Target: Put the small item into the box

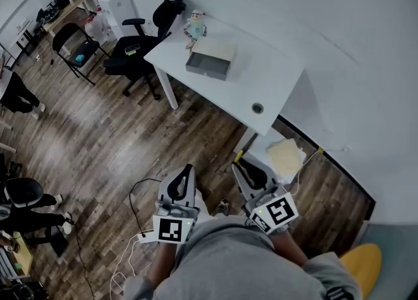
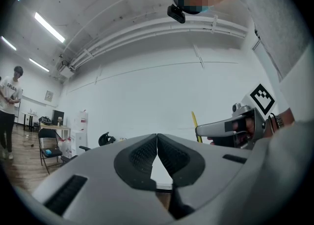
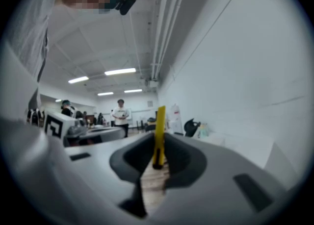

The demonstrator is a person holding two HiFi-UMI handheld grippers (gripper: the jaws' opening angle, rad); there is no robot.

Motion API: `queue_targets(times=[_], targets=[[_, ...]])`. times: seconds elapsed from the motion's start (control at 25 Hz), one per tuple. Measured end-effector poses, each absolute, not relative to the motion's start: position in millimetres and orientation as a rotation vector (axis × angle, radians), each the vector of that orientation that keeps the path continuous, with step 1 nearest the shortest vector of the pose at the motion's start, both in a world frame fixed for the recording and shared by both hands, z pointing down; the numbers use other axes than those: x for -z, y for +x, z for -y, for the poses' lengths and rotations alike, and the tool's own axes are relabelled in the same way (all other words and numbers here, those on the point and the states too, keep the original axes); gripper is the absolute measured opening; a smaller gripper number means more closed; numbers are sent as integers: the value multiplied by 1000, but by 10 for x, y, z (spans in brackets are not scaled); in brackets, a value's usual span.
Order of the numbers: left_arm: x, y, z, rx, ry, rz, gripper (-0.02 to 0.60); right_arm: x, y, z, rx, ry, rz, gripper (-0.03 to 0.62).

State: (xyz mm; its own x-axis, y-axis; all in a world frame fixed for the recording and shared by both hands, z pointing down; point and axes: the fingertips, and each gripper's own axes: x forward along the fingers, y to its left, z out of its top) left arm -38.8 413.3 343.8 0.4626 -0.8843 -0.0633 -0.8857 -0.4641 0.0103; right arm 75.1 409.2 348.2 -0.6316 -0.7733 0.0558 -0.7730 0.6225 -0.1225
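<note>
While looking steeply down from the head view, found the white table (image 1: 274, 76) set against the wall, well ahead of both grippers. Saw the grey box (image 1: 210, 59) lying on that table toward its far end, a shallow thing with a dark side wall and a pale top. Could not read its contents from there (too small and too far for that). Spotted the small item (image 1: 194, 27), a pale toy figure, standing at the table's far corner just beside the box and outside it, well apart from both grippers. Noted a round hole (image 1: 257, 108) in the tabletop toward the near end. Made out a black office chair (image 1: 140, 47) drawn up at the table's side away from the wall. Picked out a low white stand (image 1: 261, 155) tucked at the table's near end, a cream sheet (image 1: 286, 155) lying on top of it.

Found the left gripper (image 1: 187, 170) (image 2: 157, 136) held low over the wood floor, short of the table, jaws clenched tip to tip on nothing. Found the right gripper (image 1: 240, 165) (image 3: 157, 138) just beside it, nearer the low stand, jaws parted by a narrow slit and grasping nothing. Caught a yellow post (image 3: 159, 121) (image 1: 238, 155) showing through that slit, planted on the floor at the stand's corner.
</note>
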Motion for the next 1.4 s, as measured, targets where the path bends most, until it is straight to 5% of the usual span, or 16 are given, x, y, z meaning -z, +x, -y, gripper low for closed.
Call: queue_targets(times=[1.4], targets=[[-3459, -1542, -1832, -109, -2801, -1451, 34, -3555, -350, -2046, 257, -1579, -2755, 83]])
